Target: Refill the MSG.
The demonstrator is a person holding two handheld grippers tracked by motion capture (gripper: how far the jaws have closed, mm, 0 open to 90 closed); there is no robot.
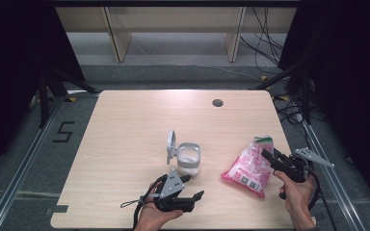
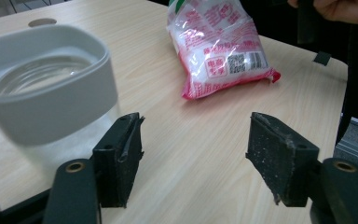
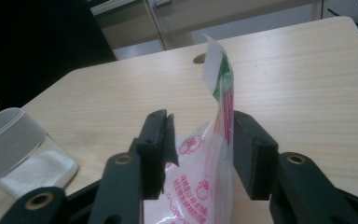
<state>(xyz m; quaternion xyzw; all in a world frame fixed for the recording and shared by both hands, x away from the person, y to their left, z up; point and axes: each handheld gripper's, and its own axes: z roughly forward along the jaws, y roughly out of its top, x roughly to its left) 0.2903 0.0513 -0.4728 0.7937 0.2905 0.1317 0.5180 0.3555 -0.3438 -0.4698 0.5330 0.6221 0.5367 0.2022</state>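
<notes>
Pink-and-white plastic bag (image 1: 248, 167): soft, crinkled, glossy film, printed with red characters, a barcode and a QR patch; green strip at its top seal. Contents look white and granular through the film. It lies on the right part of the table (image 1: 125, 125), near the front edge, its top end lifted.

Right tool (image 3: 200, 140): the bag's raised top edge stands between the two black jaws. The jaws are partly apart; the film lies against the right pad, with a gap to the left pad, so no firm pinch. In the high view this tool (image 1: 268, 156) is at the bag's upper right corner, held by the person's right hand (image 1: 296, 192).

Left tool (image 2: 193, 154): jaws wide apart, nothing between them, only bare table. Pads are black, rough, flecked with pale dust. In the high view it (image 1: 192, 198) is low over the front edge of the table, just in front of the jar.

Jar (image 1: 189, 161): clear glass body with a wide matt white collar, squarish with rounded corners; white hinged lid (image 1: 171, 147) standing open at its left. Some white material lies in the bottom. It sits near the table's middle, well apart from the bag.

Table: pale wood-grain laminate, rounded corners, a round grey cable port (image 1: 217, 102) near the far edge.
</notes>
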